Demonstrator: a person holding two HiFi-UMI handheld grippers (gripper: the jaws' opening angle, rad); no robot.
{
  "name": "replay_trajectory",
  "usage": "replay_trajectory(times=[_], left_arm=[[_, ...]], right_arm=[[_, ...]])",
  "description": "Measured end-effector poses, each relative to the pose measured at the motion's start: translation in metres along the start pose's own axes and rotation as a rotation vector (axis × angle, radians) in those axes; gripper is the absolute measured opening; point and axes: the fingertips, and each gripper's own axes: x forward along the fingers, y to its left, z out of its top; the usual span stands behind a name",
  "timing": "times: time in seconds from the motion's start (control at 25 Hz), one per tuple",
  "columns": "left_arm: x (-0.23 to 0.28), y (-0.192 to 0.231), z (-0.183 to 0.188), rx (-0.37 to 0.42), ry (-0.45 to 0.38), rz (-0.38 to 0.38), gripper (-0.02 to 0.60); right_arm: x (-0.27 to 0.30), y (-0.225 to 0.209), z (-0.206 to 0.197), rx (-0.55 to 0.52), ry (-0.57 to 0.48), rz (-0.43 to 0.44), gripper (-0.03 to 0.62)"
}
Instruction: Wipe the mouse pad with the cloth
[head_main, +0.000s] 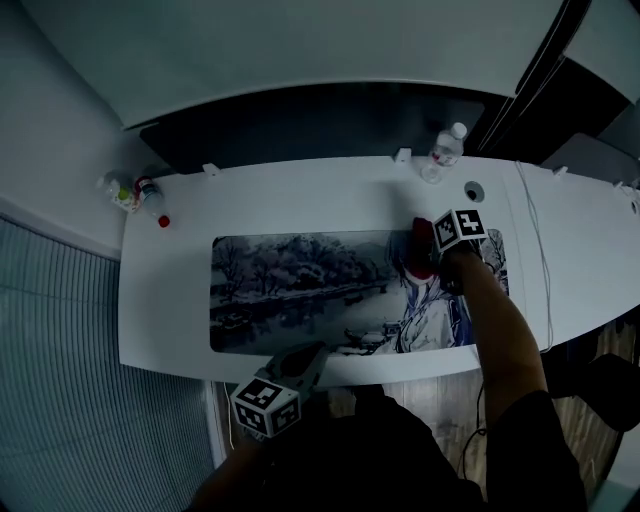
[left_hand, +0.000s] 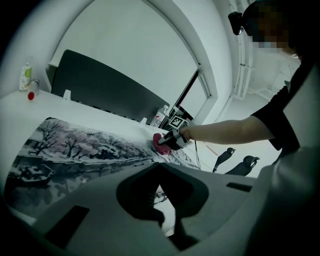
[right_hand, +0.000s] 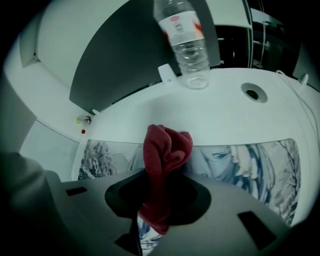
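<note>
A long mouse pad (head_main: 300, 285) printed with a wintry landscape and a figure lies along the white desk (head_main: 170, 290). My right gripper (head_main: 437, 258) is over the pad's right part, shut on a red cloth (head_main: 421, 250) that rests bunched on the pad near its far edge. In the right gripper view the cloth (right_hand: 165, 150) rises out of the closed jaws of the right gripper (right_hand: 150, 210) above the pad (right_hand: 240, 160). My left gripper (head_main: 312, 355) is at the desk's front edge, shut with nothing in it. The left gripper view shows the left gripper (left_hand: 167, 220), the pad (left_hand: 75, 150) and the cloth (left_hand: 159, 141).
A clear water bottle (head_main: 442, 152) stands at the back right beside a round cable hole (head_main: 473, 190). Small bottles (head_main: 130, 193) and a red cap (head_main: 163, 221) sit at the back left corner. A thin cable (head_main: 540, 260) runs across the desk's right end. A dark panel (head_main: 320, 120) backs the desk.
</note>
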Motion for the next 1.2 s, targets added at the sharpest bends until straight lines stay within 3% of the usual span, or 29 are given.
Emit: replay_trajectory(times=[0.8,1.2], left_arm=[[-0.156,0.139,-0.014,-0.115,-0.089,0.128,0.006],[-0.214,0.186,-0.02,-0.131,-0.107,0.183,0.006]], right_arm=[[0.157,0.299,0.026,-0.254,0.095,0.083,0.11],[0.21,0.41,0.025,-0.333,0.095,0.129,0.11]])
